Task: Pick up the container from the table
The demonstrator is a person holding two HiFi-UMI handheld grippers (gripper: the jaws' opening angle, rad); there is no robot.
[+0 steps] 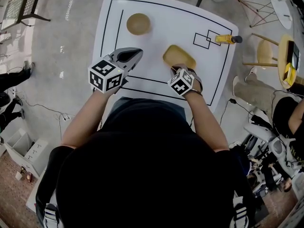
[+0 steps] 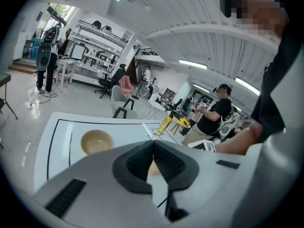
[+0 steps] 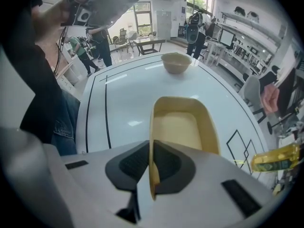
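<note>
A: Right side?
B: Your right gripper (image 3: 151,151) is clamped on the near wall of the yellow rectangular plastic container (image 3: 183,127), which extends away from it over the white table (image 3: 128,94).
A: Left?
B: Your left gripper (image 2: 153,148) has its jaws together with nothing between them. The tan round bowl (image 2: 97,141) is beyond it.

On the table (image 1: 152,42), the bowl (image 1: 138,23) sits far left. The container (image 1: 179,57) sits nearer, right of centre. The bottle (image 1: 227,39) lies at the right edge, apparently on its side.

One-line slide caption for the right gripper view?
Right gripper pinches the near rim of the yellow container on the white table; a tan bowl sits beyond.
</note>
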